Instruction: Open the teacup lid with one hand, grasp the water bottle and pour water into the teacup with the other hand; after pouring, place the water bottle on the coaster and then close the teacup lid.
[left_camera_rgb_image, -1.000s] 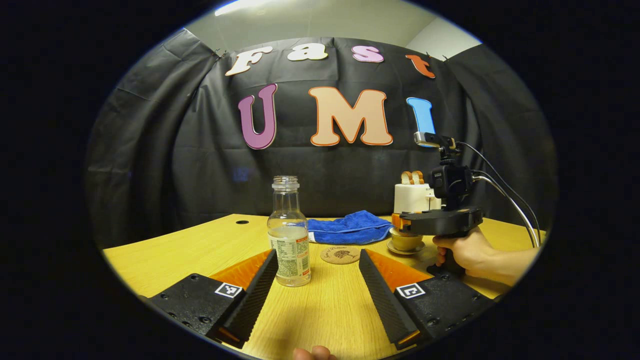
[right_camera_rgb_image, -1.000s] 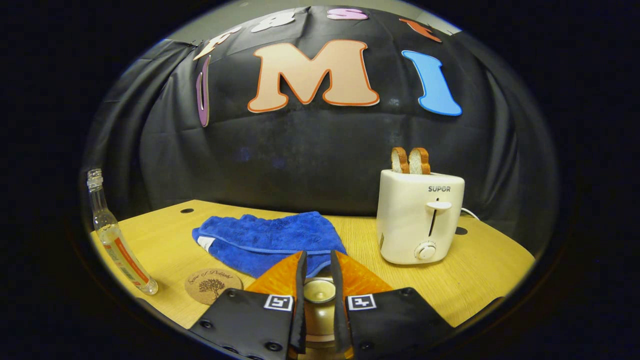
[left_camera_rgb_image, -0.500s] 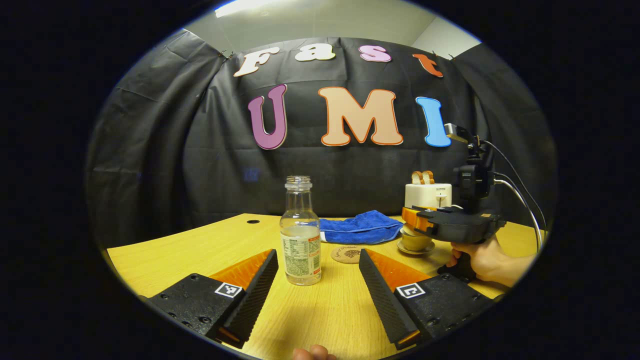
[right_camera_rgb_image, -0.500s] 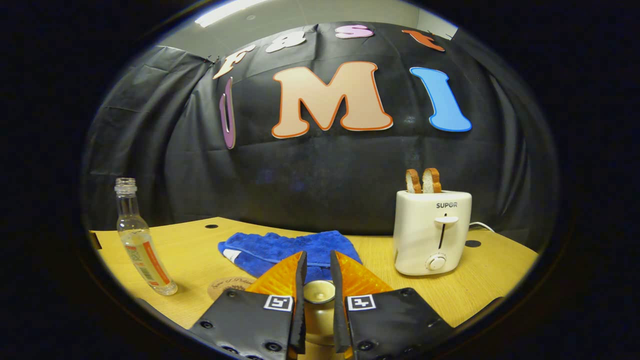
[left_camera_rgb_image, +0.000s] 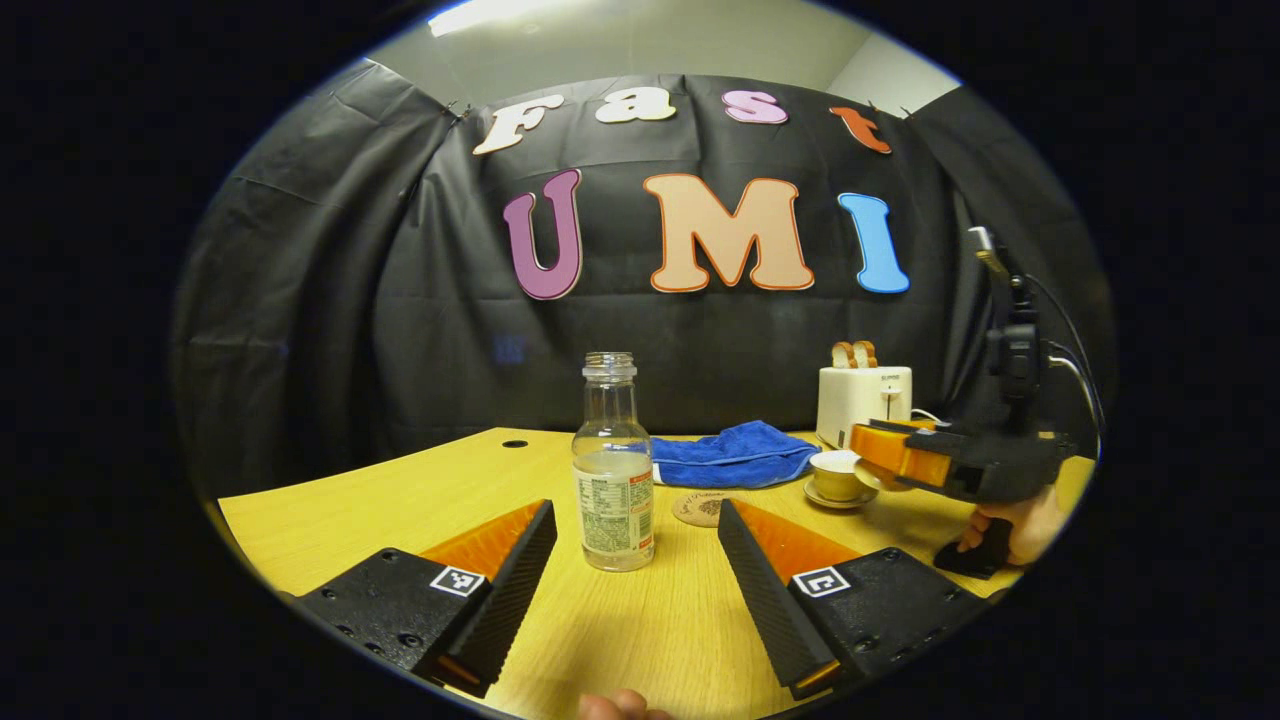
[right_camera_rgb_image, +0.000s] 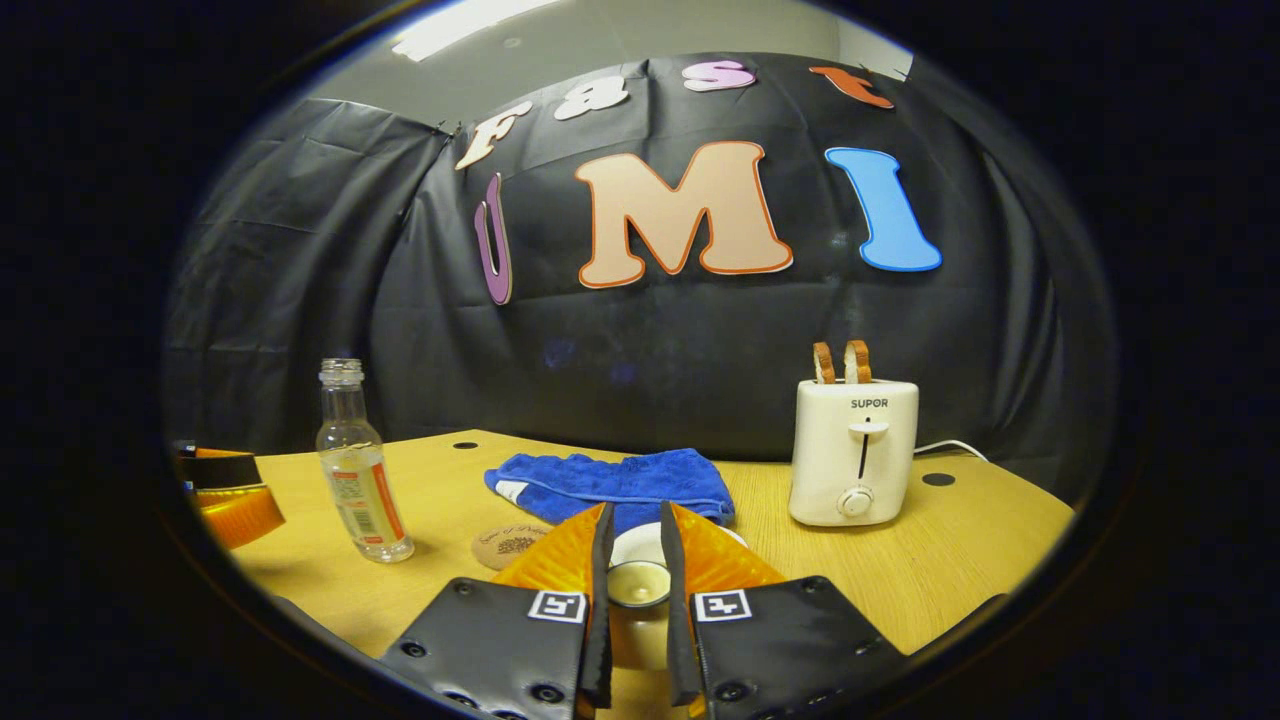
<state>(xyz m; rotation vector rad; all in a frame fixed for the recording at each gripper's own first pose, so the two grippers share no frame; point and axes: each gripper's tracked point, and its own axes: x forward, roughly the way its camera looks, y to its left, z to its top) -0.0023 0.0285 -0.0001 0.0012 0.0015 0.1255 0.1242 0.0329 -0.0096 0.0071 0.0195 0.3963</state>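
You get bright light from a long ceiling lamp (left_camera_rgb_image: 480, 14) up at the top, which glows white and washed out. The desk (left_camera_rgb_image: 400, 490) shines warm yellow, and the black cloth wall (left_camera_rgb_image: 330, 300) behind it stays dim. The water bottle (right_camera_rgb_image: 358, 462) drops a soft, short shadow on the desk, and small glints sit on its glass. Both pictures look sharp in the middle. Near the round edges, straight things bend and get darker and a little fuzzy.

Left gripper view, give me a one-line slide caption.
Open left tool faces the uncapped water bottle; right tool holds the lid beside the teacup.
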